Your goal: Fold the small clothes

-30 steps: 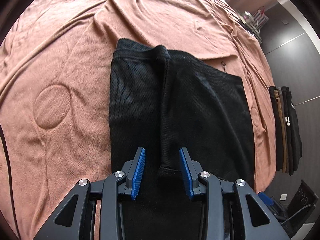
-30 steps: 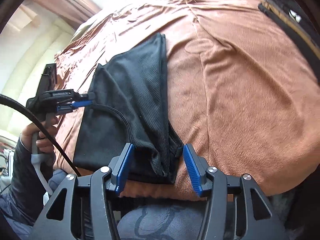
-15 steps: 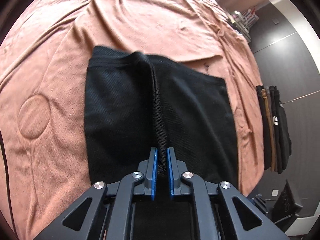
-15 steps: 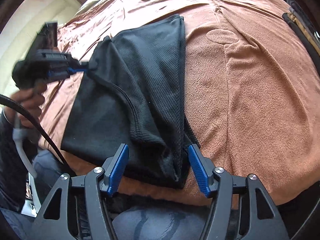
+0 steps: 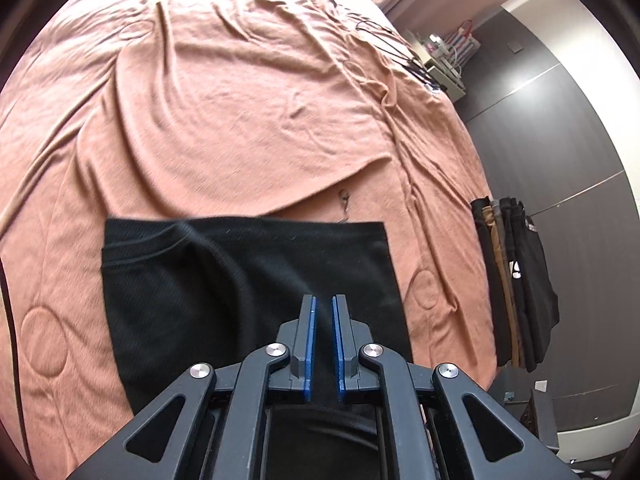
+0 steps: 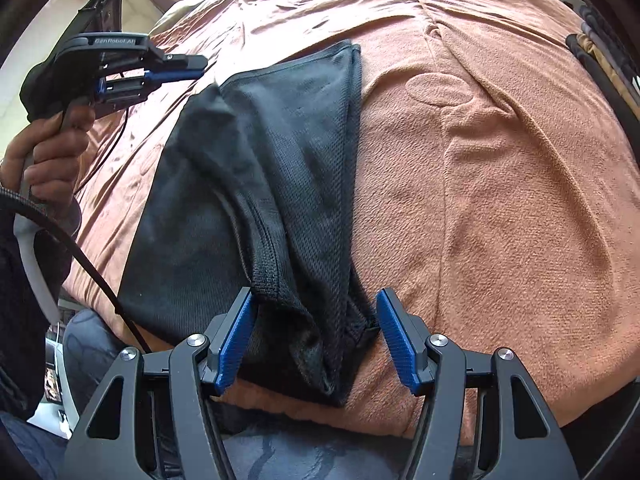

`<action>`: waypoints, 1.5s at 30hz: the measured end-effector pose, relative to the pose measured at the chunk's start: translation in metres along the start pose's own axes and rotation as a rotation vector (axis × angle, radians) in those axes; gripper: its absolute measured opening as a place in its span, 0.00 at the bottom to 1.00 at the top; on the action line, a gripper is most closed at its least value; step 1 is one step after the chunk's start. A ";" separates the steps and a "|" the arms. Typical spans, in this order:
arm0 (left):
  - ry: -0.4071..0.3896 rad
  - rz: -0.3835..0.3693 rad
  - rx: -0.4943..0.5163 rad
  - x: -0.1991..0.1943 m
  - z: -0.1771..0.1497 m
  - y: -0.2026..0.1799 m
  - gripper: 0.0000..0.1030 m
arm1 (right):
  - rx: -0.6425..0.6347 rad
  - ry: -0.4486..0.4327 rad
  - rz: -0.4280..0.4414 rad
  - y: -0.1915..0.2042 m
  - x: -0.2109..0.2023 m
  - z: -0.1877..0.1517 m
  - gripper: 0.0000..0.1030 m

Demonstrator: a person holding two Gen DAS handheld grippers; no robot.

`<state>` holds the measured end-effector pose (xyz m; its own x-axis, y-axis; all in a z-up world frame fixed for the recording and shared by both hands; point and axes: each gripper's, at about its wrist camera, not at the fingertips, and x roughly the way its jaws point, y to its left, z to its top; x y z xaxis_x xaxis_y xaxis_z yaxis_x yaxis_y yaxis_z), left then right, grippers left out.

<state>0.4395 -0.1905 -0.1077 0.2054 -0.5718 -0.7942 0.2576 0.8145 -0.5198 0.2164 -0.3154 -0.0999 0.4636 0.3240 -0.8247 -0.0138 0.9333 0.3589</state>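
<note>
Right gripper (image 6: 316,336) sits spread wide over the near hem corner of the black mesh garment (image 6: 256,184) on the rust-brown bedspread (image 6: 500,200), gripping nothing; it should probably close on all layers before lifting. Left gripper (image 5: 323,340) is nearly pressed together, apparently empty and raised off the cloth

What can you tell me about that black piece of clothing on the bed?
The black garment looks like thin mesh sports fabric with a stitched hem band. It lies partly folded on the orange blanket, one layer rumpled over another. Its near corner sits between the open right gripper. The left gripper, nearly closed, hangs above its far corner.
</note>
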 end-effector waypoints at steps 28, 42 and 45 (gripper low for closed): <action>0.127 0.132 -0.005 0.015 -0.042 0.045 0.54 | -0.075 0.060 -0.080 0.013 0.015 0.004 0.70; 0.081 -0.017 0.041 0.019 -0.021 0.011 0.54 | 0.012 -0.020 -0.094 -0.005 0.014 0.017 0.70; 0.059 -0.032 0.042 0.020 -0.011 0.004 0.54 | 0.031 -0.032 -0.093 -0.009 0.011 0.017 0.70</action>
<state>0.4340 -0.1971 -0.1293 0.1406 -0.5893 -0.7956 0.3024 0.7907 -0.5323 0.2365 -0.3230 -0.1054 0.4893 0.2304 -0.8411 0.0577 0.9538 0.2949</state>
